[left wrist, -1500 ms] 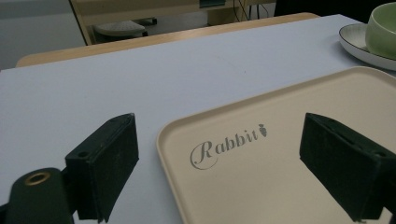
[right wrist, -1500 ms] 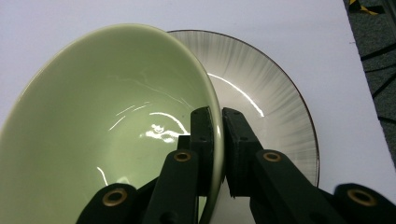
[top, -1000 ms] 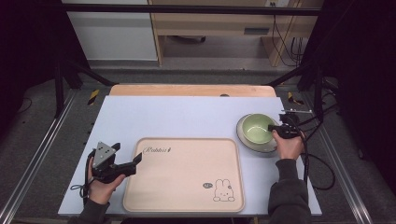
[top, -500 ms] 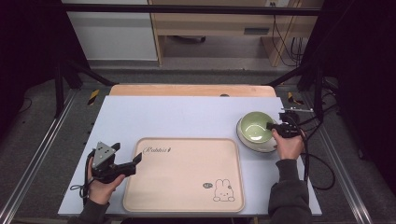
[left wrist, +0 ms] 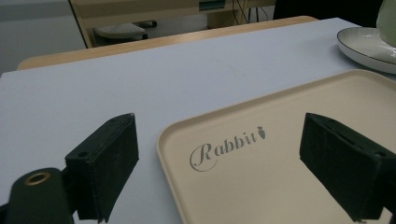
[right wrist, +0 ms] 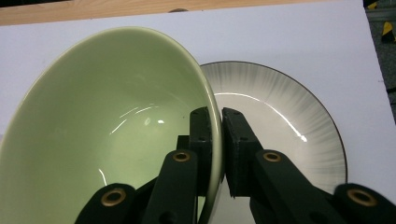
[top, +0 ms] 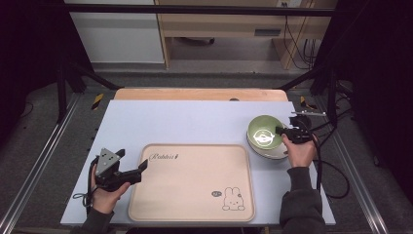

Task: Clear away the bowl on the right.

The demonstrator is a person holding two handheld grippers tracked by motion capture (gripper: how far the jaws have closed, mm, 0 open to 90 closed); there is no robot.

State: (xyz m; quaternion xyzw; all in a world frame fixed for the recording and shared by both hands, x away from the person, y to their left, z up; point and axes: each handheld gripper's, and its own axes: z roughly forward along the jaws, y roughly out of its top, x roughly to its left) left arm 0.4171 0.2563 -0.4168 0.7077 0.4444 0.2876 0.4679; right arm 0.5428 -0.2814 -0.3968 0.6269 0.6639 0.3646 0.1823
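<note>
The bench (top: 195,122) is the biggest thing before me, its pale sheet carrying the rest. On its near middle lies the tray (top: 195,190), bare but for its "Rabbit" lettering and a small rabbit print. At the far right sits the plate (right wrist: 289,121), and over it the green bowl (top: 263,134), tipped up on edge with one side raised off the plate.

My right gripper (right wrist: 215,140) is clenched on the bowl's rim, one finger inside the wall and one outside. My left gripper (left wrist: 219,163) is released, fingers spread wide, hovering at the tray's left corner with nothing between them.

The risk, as I judge it, lies in that thin pinch. The bowl is glazed and heavy to one side of the grip, so it could swivel about my fingers or slip and knock the plate. If its lower edge drags, the plate could slide with it.

I cannot tell whether the bowl's low side touches the plate; my own fingers and the bowl hide that spot. The left gripper view cuts off most of the plate.
</note>
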